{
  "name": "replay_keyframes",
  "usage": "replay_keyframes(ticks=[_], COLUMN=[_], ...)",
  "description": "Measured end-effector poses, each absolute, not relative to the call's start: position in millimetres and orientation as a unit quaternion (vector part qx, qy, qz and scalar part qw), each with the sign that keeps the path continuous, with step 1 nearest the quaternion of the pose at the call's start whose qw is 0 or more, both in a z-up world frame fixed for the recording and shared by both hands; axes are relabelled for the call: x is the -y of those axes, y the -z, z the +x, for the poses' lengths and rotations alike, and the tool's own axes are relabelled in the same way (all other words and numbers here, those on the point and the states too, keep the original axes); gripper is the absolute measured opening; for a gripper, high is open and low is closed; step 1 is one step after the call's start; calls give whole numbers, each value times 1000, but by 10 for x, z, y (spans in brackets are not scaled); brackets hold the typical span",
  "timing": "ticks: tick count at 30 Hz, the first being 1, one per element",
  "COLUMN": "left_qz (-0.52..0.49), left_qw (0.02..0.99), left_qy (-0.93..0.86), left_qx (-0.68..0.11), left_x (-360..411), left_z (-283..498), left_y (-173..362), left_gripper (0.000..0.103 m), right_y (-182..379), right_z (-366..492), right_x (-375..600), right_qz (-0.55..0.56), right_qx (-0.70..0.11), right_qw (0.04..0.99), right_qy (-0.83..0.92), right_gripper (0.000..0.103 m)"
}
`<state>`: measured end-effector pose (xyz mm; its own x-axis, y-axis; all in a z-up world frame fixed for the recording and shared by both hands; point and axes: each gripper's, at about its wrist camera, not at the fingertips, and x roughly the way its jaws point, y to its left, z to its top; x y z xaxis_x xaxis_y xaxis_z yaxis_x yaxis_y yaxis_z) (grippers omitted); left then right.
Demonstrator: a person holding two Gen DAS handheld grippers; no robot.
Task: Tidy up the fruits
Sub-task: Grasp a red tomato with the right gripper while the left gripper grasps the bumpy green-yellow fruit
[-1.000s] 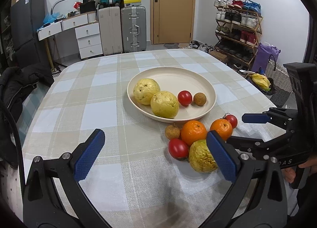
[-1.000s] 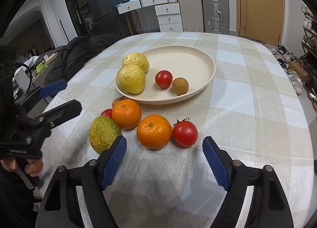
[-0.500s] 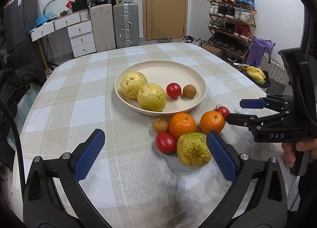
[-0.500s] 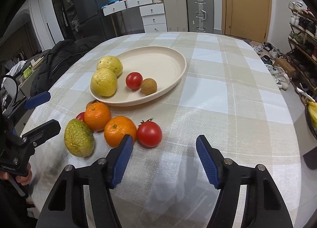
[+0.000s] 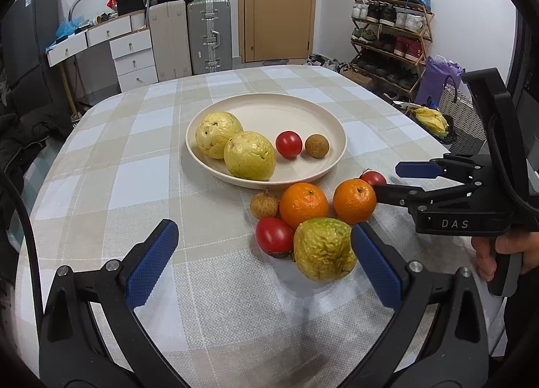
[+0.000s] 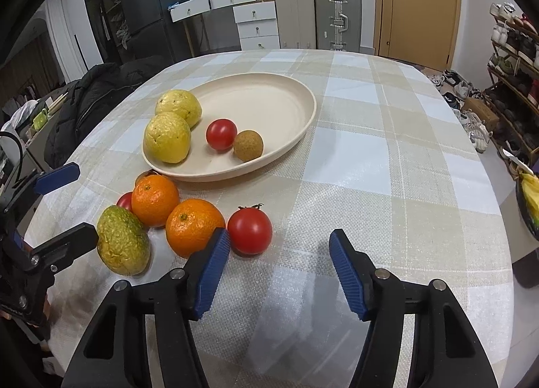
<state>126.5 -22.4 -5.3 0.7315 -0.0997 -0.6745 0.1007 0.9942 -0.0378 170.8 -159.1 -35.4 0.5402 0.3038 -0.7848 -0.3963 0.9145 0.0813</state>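
1. The left gripper (image 5: 264,263) is nearest in the left wrist view. Its jaws stand wide open and hold nothing. Its right pad (image 5: 375,268) is just beside a wrinkled green-yellow fruit (image 5: 323,248); I cannot tell if they touch.
2. The right gripper (image 6: 279,270) points down at the checked tablecloth (image 6: 370,165). Its jaws are closing, and only bare cloth lies between them. Its left pad (image 6: 212,271) is just in front of an orange (image 6: 193,228) and a stemmed tomato (image 6: 250,230), which is left of the gap.
3. The loose fruits lie in one group on the cloth, in front of the plate (image 5: 289,105). The wrinkled fruit is closest to the left gripper, and a red tomato (image 5: 273,236) touches it on its left.
4. Behind them are two oranges side by side: the left orange (image 5: 303,205) and the right one (image 5: 354,201). A small brown fruit (image 5: 264,206) sits to the left of them, near the plate rim.
5. The stemmed tomato (image 5: 374,178) is partly hidden behind the right orange in this view, next to the tip of the right gripper (image 5: 387,180). A hand (image 5: 505,249) holds the handle of that gripper.
6. In the plate are two large yellow fruits (image 5: 219,134) (image 5: 250,155) touching each other at its left side, then a tomato (image 5: 288,144) and a round brown fruit (image 5: 316,146) close together.
7. Farther back stand suitcases (image 5: 209,35), white drawers (image 5: 133,54), a door (image 5: 278,5) and a shoe rack (image 5: 390,30).
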Motion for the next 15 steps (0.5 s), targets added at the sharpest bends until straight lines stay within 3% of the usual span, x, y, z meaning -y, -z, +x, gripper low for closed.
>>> replay_keyframes(ticks=[6, 9, 15], left_qz=[3, 3, 3], left_qw=[930, 930, 928], left_qy=[55, 55, 58], left_qx=[-365, -364, -367], left_x=[224, 223, 236], left_z=[1276, 1276, 1280], left_y=[72, 75, 77], left_gripper=[102, 102, 102], right_y=[329, 348, 335], right_z=[1702, 1688, 1644], right_x=[1515, 1487, 1487], right_qz=[-54, -51, -50], right_qx=[-431, -433, -432], right_qw=[875, 870, 870], right_qy=[-213, -228, -234], right_gripper=[45, 30, 28])
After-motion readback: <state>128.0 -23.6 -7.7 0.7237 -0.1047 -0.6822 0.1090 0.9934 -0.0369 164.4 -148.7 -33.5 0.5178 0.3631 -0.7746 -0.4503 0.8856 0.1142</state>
